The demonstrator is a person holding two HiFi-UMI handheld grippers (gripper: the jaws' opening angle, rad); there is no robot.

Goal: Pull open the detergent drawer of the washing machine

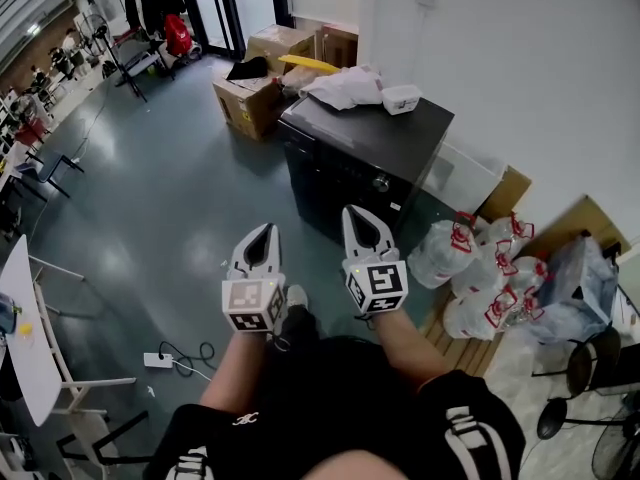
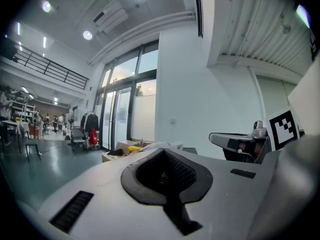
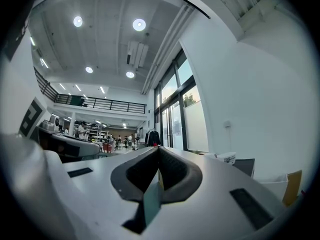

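Note:
A black washing machine (image 1: 368,138) stands against the white wall, its dark front panel and a round knob (image 1: 381,182) facing me. I cannot make out the detergent drawer on that panel. My left gripper (image 1: 265,230) is held over the floor, short of the machine's front, jaws shut and empty. My right gripper (image 1: 353,211) is beside it, its tip close to the machine's lower front, also shut with nothing in it. In the left gripper view the left gripper (image 2: 163,152) points level towards the boxes. In the right gripper view the right gripper (image 3: 159,149) has the machine's top (image 3: 245,167) at its right.
A crumpled white cloth (image 1: 344,86) and a small white box (image 1: 401,98) lie on the machine. Cardboard boxes (image 1: 250,103) stand behind it. Bagged water bottles (image 1: 480,268) sit at its right. A power strip (image 1: 158,360) lies on the floor, a white table (image 1: 25,338) at the left.

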